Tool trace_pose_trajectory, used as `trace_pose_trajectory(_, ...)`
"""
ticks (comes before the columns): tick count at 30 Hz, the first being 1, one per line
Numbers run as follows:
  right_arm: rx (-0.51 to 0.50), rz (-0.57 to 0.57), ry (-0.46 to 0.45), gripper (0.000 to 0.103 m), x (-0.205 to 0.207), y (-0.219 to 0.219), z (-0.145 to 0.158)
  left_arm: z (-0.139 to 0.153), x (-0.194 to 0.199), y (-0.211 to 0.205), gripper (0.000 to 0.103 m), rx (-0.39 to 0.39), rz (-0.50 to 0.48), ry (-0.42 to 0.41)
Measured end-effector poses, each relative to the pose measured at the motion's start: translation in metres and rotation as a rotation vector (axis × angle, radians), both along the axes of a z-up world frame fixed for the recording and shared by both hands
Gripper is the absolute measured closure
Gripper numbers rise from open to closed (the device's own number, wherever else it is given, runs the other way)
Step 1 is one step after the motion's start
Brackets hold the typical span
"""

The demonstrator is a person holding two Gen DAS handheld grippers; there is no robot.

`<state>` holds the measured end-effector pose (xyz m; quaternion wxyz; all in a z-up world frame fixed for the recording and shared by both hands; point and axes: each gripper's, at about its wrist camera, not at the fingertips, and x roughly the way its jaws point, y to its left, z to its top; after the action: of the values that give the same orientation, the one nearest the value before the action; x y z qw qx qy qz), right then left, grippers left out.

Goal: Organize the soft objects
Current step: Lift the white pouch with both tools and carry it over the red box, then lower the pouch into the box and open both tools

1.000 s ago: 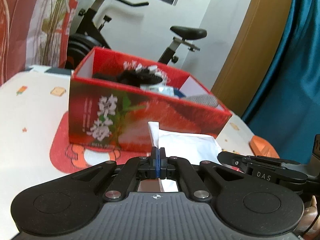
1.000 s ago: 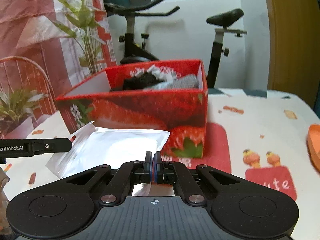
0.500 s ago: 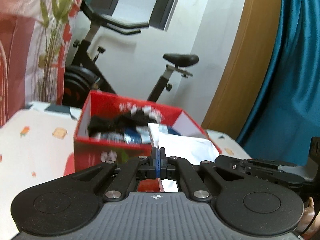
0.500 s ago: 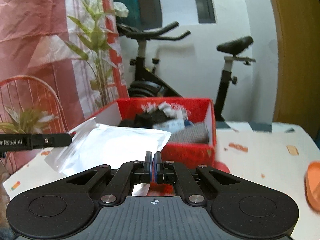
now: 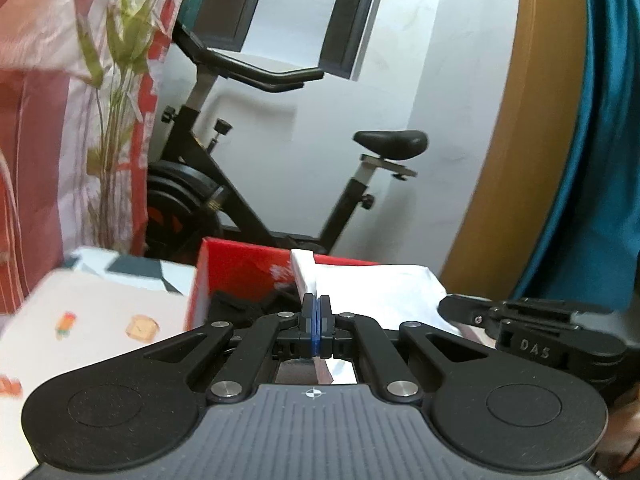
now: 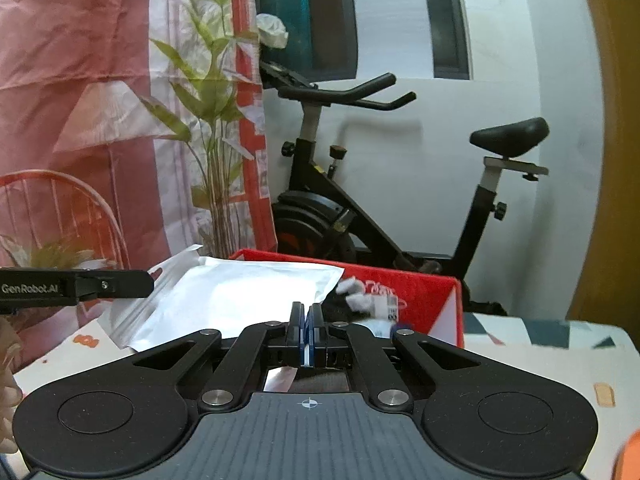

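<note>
1. Left wrist view: a black steel-framed exercise bike with curved handlebars and a padded saddle stands against a smooth white wall, the largest thing behind the tabletop.
2. A pink and red crinkled curtain hangs on the left, with a thin-stemmed, long-leaved green plant in front of it.
3. A glossy teal curtain falls in folds on the right beside a curved ochre panel.
4. The tabletop carries a pale cloth printed with small cartoon figures.
5. A red cardboard box with straight walls and a white inside face stands on the tabletop; dark and white soft items lie in it, too blurred to name.
6. A flat white pouch, smooth with a faint sheen and a sealed edge strip, hangs in the air just in front of the box and above the tabletop, stretched between the two tools.
7. The left hand-held gripper, of matte black plastic with blue pads, is clamped tight on one edge of the pouch.
8. The right hand-held gripper, of the same build, is pinched shut on the pouch's opposite edge.
9. A small orange object shows at the lower right corner, cut off by the frame.
</note>
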<state>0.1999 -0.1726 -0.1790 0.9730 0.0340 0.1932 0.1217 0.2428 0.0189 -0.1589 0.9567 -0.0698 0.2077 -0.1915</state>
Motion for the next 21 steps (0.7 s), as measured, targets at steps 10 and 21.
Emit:
trace_pose_trajectory(10,-0.078,-0.015,0.096,0.101,0.085,0.015,-0.024,-0.006,0.069,-0.016,0.102,0.146,0.001,0.043)
trace_pose_trajectory(21,-0.015,-0.057,0.332,0.101,0.118,0.013,-0.067,-0.039,0.105,-0.019,0.101,0.192,-0.008,0.182)
